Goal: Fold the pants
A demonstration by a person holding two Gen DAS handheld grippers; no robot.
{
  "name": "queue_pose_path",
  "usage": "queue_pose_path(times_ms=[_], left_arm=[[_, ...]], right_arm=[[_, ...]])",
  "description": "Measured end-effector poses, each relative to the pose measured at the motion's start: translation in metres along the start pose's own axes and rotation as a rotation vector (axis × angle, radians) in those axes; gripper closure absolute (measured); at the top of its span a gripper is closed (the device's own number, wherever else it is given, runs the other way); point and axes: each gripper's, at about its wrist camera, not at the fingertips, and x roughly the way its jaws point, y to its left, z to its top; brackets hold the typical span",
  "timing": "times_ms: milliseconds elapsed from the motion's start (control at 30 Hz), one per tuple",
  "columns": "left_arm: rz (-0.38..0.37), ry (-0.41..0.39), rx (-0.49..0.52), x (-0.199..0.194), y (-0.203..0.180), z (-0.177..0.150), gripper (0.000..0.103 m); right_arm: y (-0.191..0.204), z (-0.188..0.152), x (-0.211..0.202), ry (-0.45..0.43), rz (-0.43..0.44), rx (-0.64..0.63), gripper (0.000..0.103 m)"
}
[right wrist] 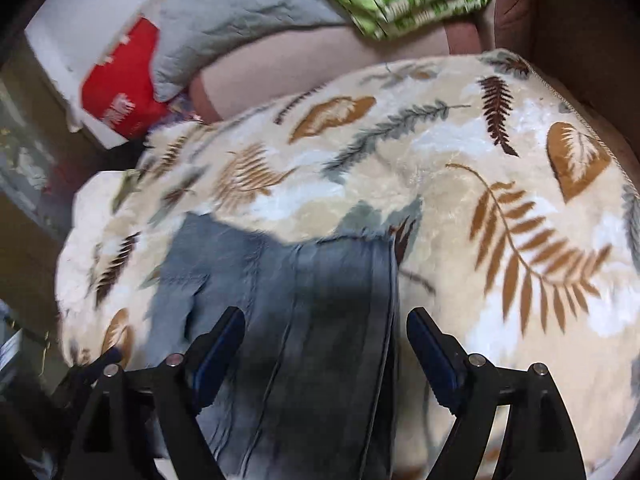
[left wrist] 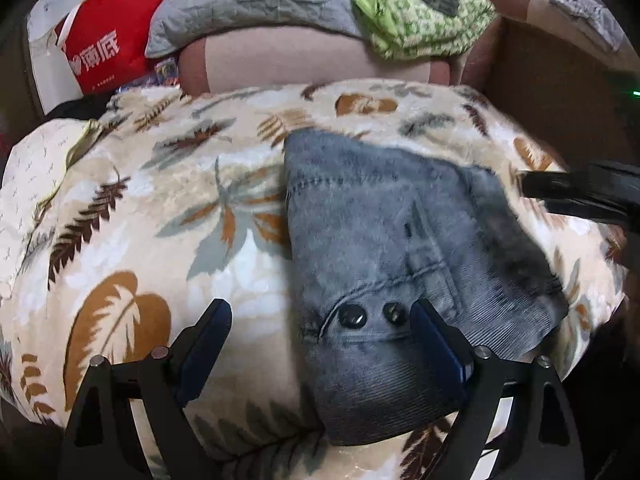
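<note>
red bag [left wrist: 106, 46]: seen at the far left in both views, white lettering on it, tucked behind the edge of the leaf blanket (pretty blurry in the right wrist view).

grey pillow [left wrist: 248, 0]: propped just right of the red bag, leaned against a pinkish cushion [left wrist: 304, 60].

green cloth [left wrist: 416, 16]: crumpled, patterned, laid on top of that cushion, right of the pillow.

leaf blanket [left wrist: 168, 208]: cream plush with brown, orange and grey leaves, spread under everything up front.

left tongs [left wrist: 320, 316]: spread wide, nothing gripped. The left finger is held over bare blanket, the right finger is seen over the waistband near the two dark buttons [left wrist: 370, 314] (whether fabric is actually touched can't be told).

pants [left wrist: 400, 264]: grey-blue denim, laid in a folded bundle on the blanket, right of centre in the left wrist view, waistband end nearest the camera, stitched seams visible.

right tongs [right wrist: 326, 324]: also spread wide, nothing clamped. In the right wrist view they are positioned straddling the denim, with the fabric's dark folded edge running between the fingers (motion blur here, so contact can't be judged). In the left wrist view a black piece of them is seen at the right edge, just beside the pants.

brown box [left wrist: 560, 92]: cardboard-looking wall at the far right, behind the blanket.
</note>
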Motion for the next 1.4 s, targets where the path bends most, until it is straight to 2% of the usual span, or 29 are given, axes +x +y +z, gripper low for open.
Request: queue_pose_path(times_ms=[67,133,200,267,333,400,500,533,567,600,633,700,767,833,900,933,1000,1033,1067,1100,1133,1267,1400], left_arm=[[-0.012,0.014,-0.027,0.002,0.004,-0.003,0.012],[-0.022,0.025,-0.046,0.004,0.006,-0.003,0.012],[-0.021,0.042,-0.045,0.007,0.004,-0.003,0.012],[-0.016,0.035,-0.045,0.005,0.004,-0.004,0.012],[-0.017,0.038,-0.051,0.005,0.005,-0.004,0.012],[-0.022,0.040,-0.057,0.005,0.007,-0.004,0.012],[-0.033,0.045,-0.073,0.003,0.009,-0.004,0.012],[-0.044,0.045,-0.080,0.002,0.011,-0.003,0.012],[-0.077,0.037,-0.099,-0.002,0.015,0.000,0.012],[-0.114,0.027,-0.119,-0.005,0.021,0.003,0.012],[-0.145,0.021,-0.140,-0.007,0.027,0.006,0.012],[-0.217,0.037,-0.244,-0.004,0.052,0.015,0.012],[-0.304,0.093,-0.358,0.014,0.075,0.024,0.012],[-0.376,0.155,-0.409,0.035,0.084,0.029,0.012],[-0.433,0.232,-0.415,0.059,0.078,0.032,0.013],[-0.448,0.239,-0.409,0.063,0.074,0.032,0.013],[-0.438,0.233,-0.362,0.064,0.061,0.035,0.013],[-0.444,0.237,-0.348,0.063,0.055,0.035,0.014],[-0.447,0.240,-0.338,0.063,0.051,0.036,0.032],[-0.439,0.261,-0.305,0.065,0.044,0.036,0.052],[-0.414,0.273,-0.282,0.067,0.039,0.038,0.063],[-0.372,0.224,-0.230,0.051,0.028,0.044,0.081],[-0.331,0.137,-0.163,0.026,0.020,0.059,0.084]], right_arm=[[0.004,-0.018,-0.009,0.004,-0.008,-0.033,0.018],[0.011,-0.040,-0.005,0.045,-0.069,-0.107,0.018],[0.013,-0.065,0.026,0.164,-0.161,-0.197,0.019],[0.008,-0.069,0.023,0.124,-0.144,-0.163,0.016],[0.009,-0.065,0.018,0.123,-0.156,-0.152,0.016],[0.013,-0.064,0.006,0.082,-0.167,-0.161,0.016],[0.021,-0.069,-0.006,0.041,-0.117,-0.169,0.015],[0.022,-0.073,-0.002,0.060,-0.124,-0.182,0.015],[0.022,-0.077,0.010,0.121,-0.128,-0.205,0.015],[0.016,-0.076,0.019,0.180,-0.094,-0.183,0.016],[0.006,-0.071,0.015,0.183,-0.041,-0.117,0.015],[-0.018,-0.053,-0.001,0.160,0.081,0.026,0.016],[-0.037,-0.036,-0.014,0.120,0.146,0.110,0.016],[-0.051,-0.019,-0.009,0.143,0.213,0.158,0.015],[-0.059,-0.009,0.014,0.196,0.247,0.182,0.015],[-0.064,-0.008,0.035,0.256,0.270,0.216,0.016],[-0.068,-0.012,0.060,0.321,0.307,0.257,0.019],[-0.067,-0.011,0.065,0.314,0.304,0.246,0.022],[-0.063,-0.010,0.062,0.305,0.302,0.231,0.030],[-0.057,-0.010,0.060,0.306,0.279,0.201,0.063],[-0.053,-0.011,0.059,0.304,0.242,0.173,0.072],[-0.035,-0.011,0.052,0.287,0.186,0.092,0.081],[-0.016,-0.002,0.026,0.218,0.170,0.020,0.085]])
